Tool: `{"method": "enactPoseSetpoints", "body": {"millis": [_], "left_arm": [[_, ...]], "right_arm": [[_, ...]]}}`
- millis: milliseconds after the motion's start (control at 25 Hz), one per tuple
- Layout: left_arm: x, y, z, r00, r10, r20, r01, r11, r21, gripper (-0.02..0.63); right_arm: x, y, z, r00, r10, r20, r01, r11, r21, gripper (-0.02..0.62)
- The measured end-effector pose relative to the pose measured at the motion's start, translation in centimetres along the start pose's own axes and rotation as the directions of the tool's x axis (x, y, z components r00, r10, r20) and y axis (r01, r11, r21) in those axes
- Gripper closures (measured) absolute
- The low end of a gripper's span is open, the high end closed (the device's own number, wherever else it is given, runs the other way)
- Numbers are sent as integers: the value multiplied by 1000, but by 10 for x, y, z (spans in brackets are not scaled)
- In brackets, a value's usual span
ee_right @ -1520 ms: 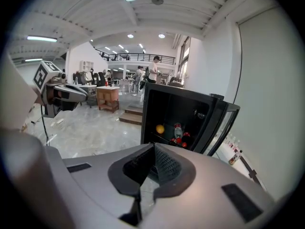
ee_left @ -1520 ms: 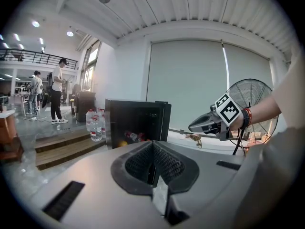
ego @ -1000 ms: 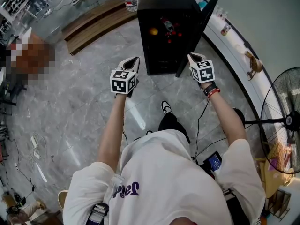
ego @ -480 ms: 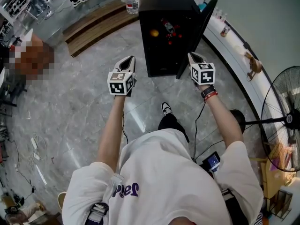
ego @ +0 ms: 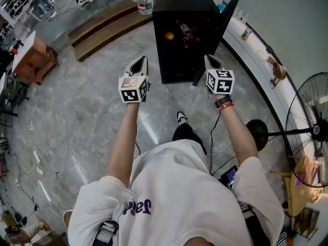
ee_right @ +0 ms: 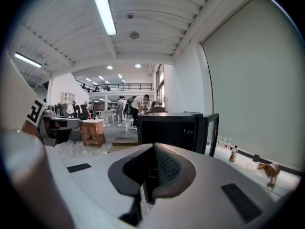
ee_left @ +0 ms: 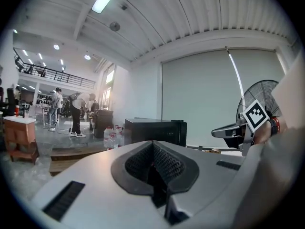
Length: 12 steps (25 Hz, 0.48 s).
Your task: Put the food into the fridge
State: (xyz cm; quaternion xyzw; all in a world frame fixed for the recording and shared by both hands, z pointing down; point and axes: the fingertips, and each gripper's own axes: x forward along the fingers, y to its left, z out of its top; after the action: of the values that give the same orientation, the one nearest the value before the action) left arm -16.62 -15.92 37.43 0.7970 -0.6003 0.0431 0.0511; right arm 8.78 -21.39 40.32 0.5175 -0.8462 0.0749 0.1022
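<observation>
Left gripper (ego: 139, 61) and right gripper (ego: 210, 59): both are closed, jaws together, with nothing between them. They are held side by side above the floor (ego: 92, 106). The black fridge (ego: 179, 4) stands just ahead, between the two. Its open door (ego: 219, 32) is directly in front of the right gripper. The food (ego: 168, 35) sits inside the fridge.
</observation>
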Motion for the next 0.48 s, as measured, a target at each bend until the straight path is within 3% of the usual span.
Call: {"method": "enactPoseSetpoints", "body": {"millis": [280, 480], "left_arm": [[-2, -3, 7, 999, 29, 42, -29, 1000, -2, 588], [-8, -3, 6, 997, 50, 56, -50, 999, 10, 588]], "right_arm": [[-11, -2, 10, 996, -67, 63, 68, 998, -4, 580], [-18, -2, 11, 991, -95, 98, 91, 995, 45, 581]]}}
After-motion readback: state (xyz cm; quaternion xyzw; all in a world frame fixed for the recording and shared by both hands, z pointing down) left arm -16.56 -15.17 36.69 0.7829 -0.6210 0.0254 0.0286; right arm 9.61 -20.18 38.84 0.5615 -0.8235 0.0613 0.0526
